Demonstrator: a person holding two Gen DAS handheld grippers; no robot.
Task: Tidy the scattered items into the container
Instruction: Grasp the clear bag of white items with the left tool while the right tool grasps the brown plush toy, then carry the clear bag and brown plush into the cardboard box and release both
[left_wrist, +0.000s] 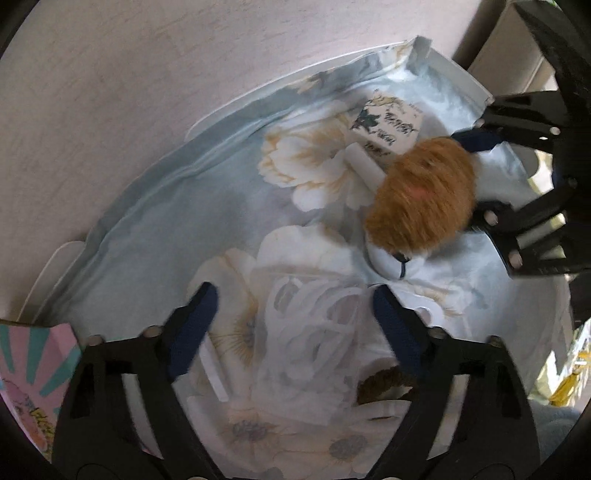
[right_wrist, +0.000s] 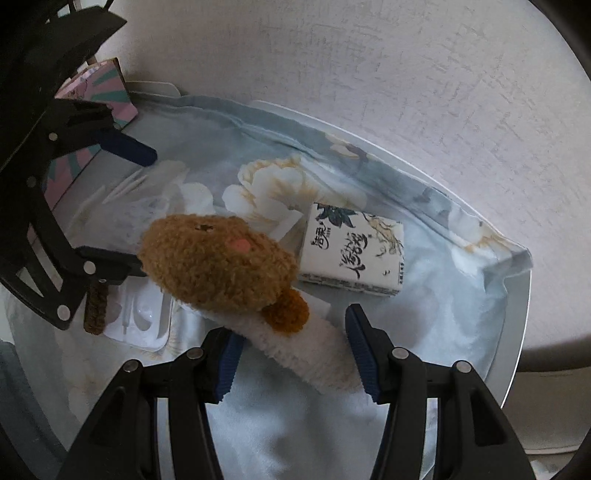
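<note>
**Plush toy poised between the right gripper's fingers over the lined tray**

At the far left of the right wrist view, a pink-and-teal patterned box (right_wrist: 110, 92) stands at the edge of the white tray (right_wrist: 519, 314), which is lined with a floral cloth (right_wrist: 258, 184). Beside it the left gripper (left_wrist: 291, 317) hovers with its fingers spread and nothing between them, above a clear plastic insert (right_wrist: 142, 321) and a dark brown fuzzy stick (right_wrist: 95, 308) lying on the cloth; it looks free to take one of these next.

In the middle, the brown plush toy (right_wrist: 218, 266) with its white fleecy body lies across the cloth. The right gripper (right_wrist: 293, 350) straddles that white body, fingers apart; the left pad appears to touch the fleece while the right stands clear, so it is not pinching. Whether it is arriving or letting go cannot be judged.

To the right, a printed tissue packet (right_wrist: 354, 254) rests flat in the tray, just beside the toy.
</note>
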